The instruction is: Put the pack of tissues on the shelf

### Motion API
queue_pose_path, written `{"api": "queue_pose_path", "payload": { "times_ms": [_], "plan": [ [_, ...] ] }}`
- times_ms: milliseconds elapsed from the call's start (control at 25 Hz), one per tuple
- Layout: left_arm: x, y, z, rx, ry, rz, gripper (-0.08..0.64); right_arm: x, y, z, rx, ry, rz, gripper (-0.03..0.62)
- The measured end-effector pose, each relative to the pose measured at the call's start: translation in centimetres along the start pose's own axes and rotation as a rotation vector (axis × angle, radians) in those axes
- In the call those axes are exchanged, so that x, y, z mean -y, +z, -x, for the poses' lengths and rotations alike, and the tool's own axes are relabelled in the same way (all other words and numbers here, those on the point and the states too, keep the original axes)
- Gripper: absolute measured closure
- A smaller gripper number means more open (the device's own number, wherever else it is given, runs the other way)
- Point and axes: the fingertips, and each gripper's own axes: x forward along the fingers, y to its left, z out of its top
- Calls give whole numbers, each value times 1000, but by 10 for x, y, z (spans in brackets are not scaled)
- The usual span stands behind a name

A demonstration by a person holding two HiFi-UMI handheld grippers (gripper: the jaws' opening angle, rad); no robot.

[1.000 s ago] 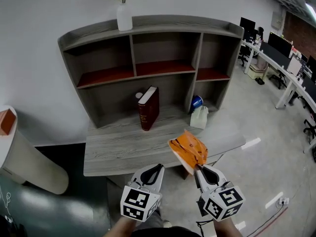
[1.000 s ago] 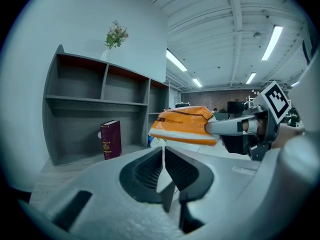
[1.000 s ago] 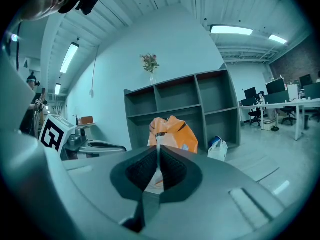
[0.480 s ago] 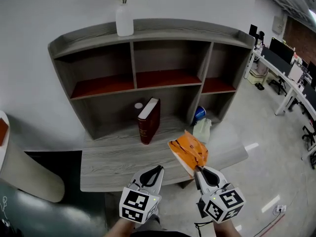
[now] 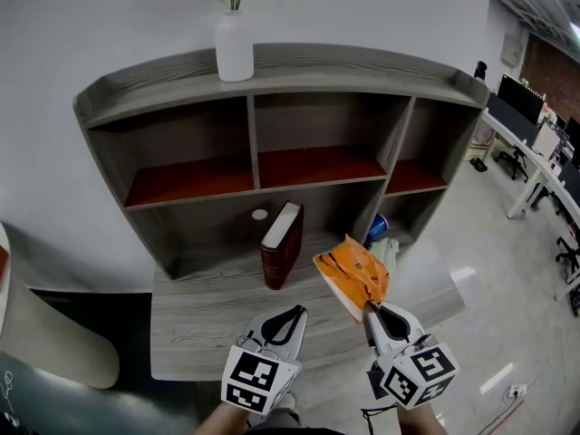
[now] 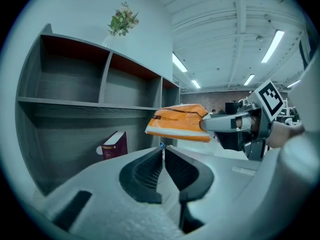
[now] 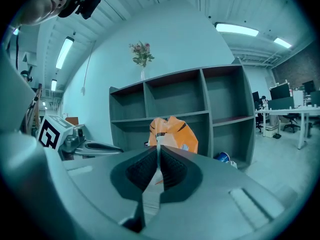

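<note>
The right gripper [image 5: 370, 308] has its jaws clamped on the lower edge of the orange pack of tissues [image 5: 352, 275], holding it in the air in front of the shelf [image 5: 272, 66], over the desk [image 5: 208, 306]. The left gripper [image 5: 294, 313] is beside it, with its jaws together and nothing between them. A dark red book [image 5: 283, 243] stands in the lower middle bay. The pack partly hides a white bottle [image 5: 388, 247] and a blue object [image 5: 378, 225], too covered to identify. The plant in the vase [image 5: 235, 48] is cut off at the top.

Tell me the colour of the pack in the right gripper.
The pack is orange with black lines; head view shows it best.
</note>
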Motion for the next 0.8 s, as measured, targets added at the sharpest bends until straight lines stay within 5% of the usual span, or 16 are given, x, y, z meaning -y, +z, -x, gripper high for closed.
{"api": "queue_pose_path", "payload": {
  "times_ms": [800],
  "plan": [
    [-60, 31, -32, 20, -95, 7, 557, -6, 66, -70, 50, -24, 88, 589]
  ]
}}
